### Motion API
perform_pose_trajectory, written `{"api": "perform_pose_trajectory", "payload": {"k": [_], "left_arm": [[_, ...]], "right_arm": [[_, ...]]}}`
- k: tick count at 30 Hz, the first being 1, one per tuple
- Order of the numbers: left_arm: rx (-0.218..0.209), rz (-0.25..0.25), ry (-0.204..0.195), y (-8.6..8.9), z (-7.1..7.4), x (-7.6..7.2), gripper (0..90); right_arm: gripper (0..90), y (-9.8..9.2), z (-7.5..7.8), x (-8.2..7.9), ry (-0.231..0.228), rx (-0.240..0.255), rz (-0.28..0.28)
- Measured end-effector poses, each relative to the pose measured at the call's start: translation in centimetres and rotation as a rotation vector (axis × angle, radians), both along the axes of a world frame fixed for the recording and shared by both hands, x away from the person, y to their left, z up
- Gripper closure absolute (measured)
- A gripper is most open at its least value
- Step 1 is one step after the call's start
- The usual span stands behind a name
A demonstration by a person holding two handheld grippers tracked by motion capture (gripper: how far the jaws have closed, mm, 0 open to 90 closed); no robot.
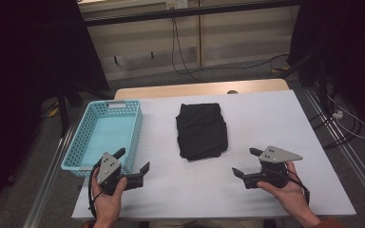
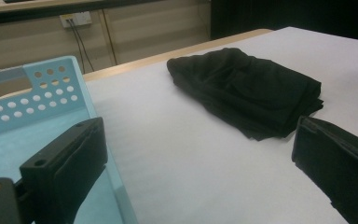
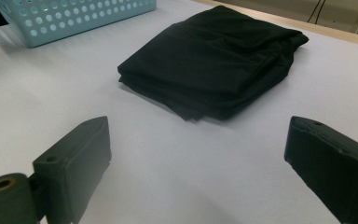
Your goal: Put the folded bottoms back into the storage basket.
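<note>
A folded black cloth point(image 1: 201, 130) lies flat in the middle of the white table point(image 1: 266, 118). It also lies ahead in the left gripper view point(image 2: 251, 91) and in the right gripper view point(image 3: 214, 58). My left gripper point(image 1: 132, 160) is held near the table's front left, beside the basket's near corner, open and with nothing between its jaws. One of its fingers point(image 2: 70, 163) hangs over the basket's edge. My right gripper point(image 1: 246, 161) is at the front right, a short way from the cloth's near right corner, open and holding nothing.
A light blue perforated basket point(image 1: 83, 137), with nothing in it, stands at the table's left side. Its wall shows in the left gripper view point(image 2: 32, 102) and the right gripper view point(image 3: 74, 16). Cables run across the floor beyond the table.
</note>
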State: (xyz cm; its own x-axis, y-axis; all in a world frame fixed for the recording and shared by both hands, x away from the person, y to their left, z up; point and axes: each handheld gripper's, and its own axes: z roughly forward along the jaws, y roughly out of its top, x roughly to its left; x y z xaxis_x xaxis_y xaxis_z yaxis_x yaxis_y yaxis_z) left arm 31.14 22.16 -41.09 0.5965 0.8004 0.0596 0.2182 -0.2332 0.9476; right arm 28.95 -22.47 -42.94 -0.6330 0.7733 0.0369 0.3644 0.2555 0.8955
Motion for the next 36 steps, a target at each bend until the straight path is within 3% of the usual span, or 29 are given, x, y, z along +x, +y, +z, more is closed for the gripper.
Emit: {"api": "perform_pose_trajectory", "payload": {"k": [9,14,19,26,30,34,35,36], "left_arm": [[-0.005,-0.005,0.004,0.1,0.0,0.0,3.4],[-0.004,-0.004,0.003,0.1,0.0,-0.1,3.4],[0.001,-0.011,0.008,0.0,-0.1,-0.1,3.4],[0.005,-0.015,0.009,0.0,-0.1,-0.1,3.4],[0.009,-0.022,0.009,0.0,-0.1,-0.1,3.4],[0.011,-0.026,0.004,-0.1,-0.1,-0.1,3.4],[0.010,-0.029,0.004,-0.1,-0.1,-0.1,3.4],[0.010,-0.029,0.004,-0.1,-0.1,-0.1,3.4]], "right_arm": [[8.0,2.2,-0.1,1.3,0.039,-0.034,0.055],[8.5,2.9,0.0,1.8,0.053,-0.028,0.063],[13.4,3.7,0.1,2.5,0.086,-0.022,0.117],[13.2,4.6,0.4,3.5,0.065,-0.049,0.141],[14.6,5.0,0.5,3.9,0.080,-0.039,0.158],[14.7,5.6,0.6,4.5,0.104,-0.069,0.176],[14.7,5.8,0.8,5.0,0.138,-0.101,0.174],[14.7,5.9,0.8,5.1,0.133,-0.101,0.174]]}}
